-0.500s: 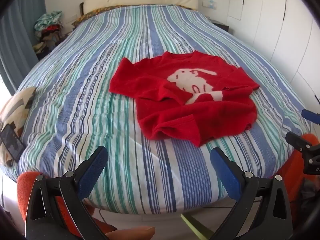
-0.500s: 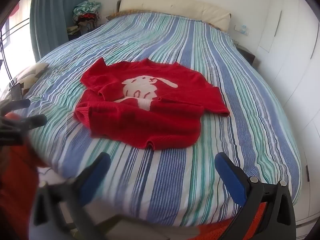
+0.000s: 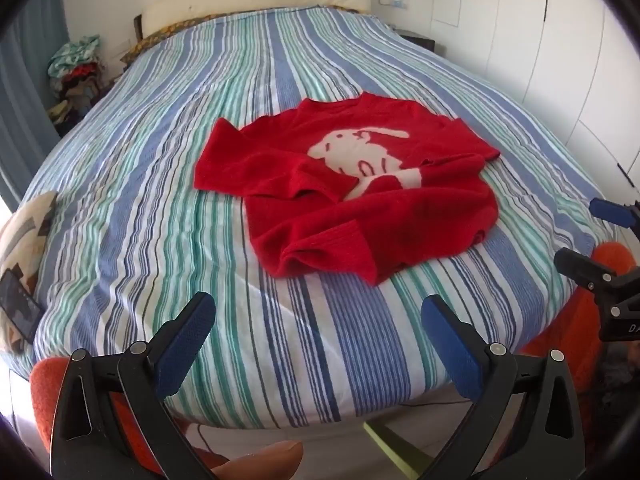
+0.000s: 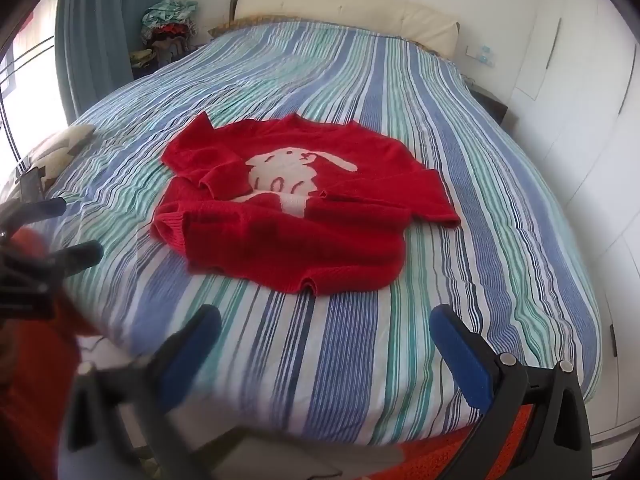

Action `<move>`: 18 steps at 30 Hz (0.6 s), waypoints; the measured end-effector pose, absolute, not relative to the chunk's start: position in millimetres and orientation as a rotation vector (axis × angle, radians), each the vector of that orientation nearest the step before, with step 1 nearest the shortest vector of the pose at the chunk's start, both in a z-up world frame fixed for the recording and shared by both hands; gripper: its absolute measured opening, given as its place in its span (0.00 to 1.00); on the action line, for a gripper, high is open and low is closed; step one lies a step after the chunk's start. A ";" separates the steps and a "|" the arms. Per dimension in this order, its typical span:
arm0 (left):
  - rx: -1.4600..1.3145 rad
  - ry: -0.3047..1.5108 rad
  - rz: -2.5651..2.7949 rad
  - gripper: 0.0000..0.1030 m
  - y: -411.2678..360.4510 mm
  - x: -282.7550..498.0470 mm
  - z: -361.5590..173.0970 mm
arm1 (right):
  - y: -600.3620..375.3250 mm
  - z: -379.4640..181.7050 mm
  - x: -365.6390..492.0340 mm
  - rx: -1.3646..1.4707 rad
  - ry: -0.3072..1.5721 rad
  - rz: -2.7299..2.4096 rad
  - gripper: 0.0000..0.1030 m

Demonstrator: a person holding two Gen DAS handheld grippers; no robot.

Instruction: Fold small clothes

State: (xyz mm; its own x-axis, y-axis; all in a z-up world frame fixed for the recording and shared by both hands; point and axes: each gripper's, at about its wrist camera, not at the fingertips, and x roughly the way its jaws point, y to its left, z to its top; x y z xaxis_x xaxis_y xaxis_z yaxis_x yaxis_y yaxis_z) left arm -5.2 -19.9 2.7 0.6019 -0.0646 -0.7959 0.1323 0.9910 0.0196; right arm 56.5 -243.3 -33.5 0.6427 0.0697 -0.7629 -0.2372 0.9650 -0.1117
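Striped blue, green and white cotton bedspread [image 3: 168, 208] fills both views. Red knitted sweater with a cream rabbit motif [image 3: 360, 196] lies crumpled on it, centre, toward 1 o'clock from the left gripper [image 3: 316, 344], toward 11 o'clock from the right gripper [image 4: 326, 350]. Both grippers' blue-padded jaws released wide, holding nothing, apart from the sweater.

Striped bed [image 3: 168, 240] – red sweater [image 3: 360, 208], cushion [image 3: 24, 232].

A: Is there free room around the red sweater [image 3: 360, 196]?
B: Yes, bare striped bedspread [image 3: 168, 184] on every side. Only a patterned cushion [image 3: 24, 240] lies far left of it.
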 end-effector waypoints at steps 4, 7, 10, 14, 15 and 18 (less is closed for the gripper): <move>0.085 0.938 -0.125 1.00 -20.5 -6.2 -0.1 | -244.8 -35.6 54.6 -0.193 0.854 0.182 1.00; 0.075 0.938 -0.123 1.00 -19.7 -6.9 1.1 | -243.5 -38.2 55.9 -0.189 0.859 0.182 1.00; 0.054 0.951 -0.119 1.00 -16.5 -5.2 0.4 | -242.0 -37.8 56.2 -0.190 0.860 0.187 1.00; 0.048 0.952 -0.103 1.00 -13.2 -4.9 -0.5 | -239.2 -37.4 55.2 -0.197 0.857 0.187 1.00; 0.048 0.951 -0.102 1.00 -13.1 -5.2 -0.4 | -238.4 -37.0 54.8 -0.199 0.857 0.186 1.00; 0.050 0.950 -0.103 1.00 -13.1 -5.5 -0.4 | -236.3 -38.2 54.4 -0.204 0.858 0.186 1.00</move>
State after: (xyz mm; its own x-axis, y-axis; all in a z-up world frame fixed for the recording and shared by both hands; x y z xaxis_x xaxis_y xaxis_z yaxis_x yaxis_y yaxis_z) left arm -5.5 -13.1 -0.4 0.5769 -0.0658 -0.8141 0.1101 0.9939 -0.0023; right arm 54.4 -236.3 -38.2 0.6399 0.0801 -0.7642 -0.2438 0.9643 -0.1031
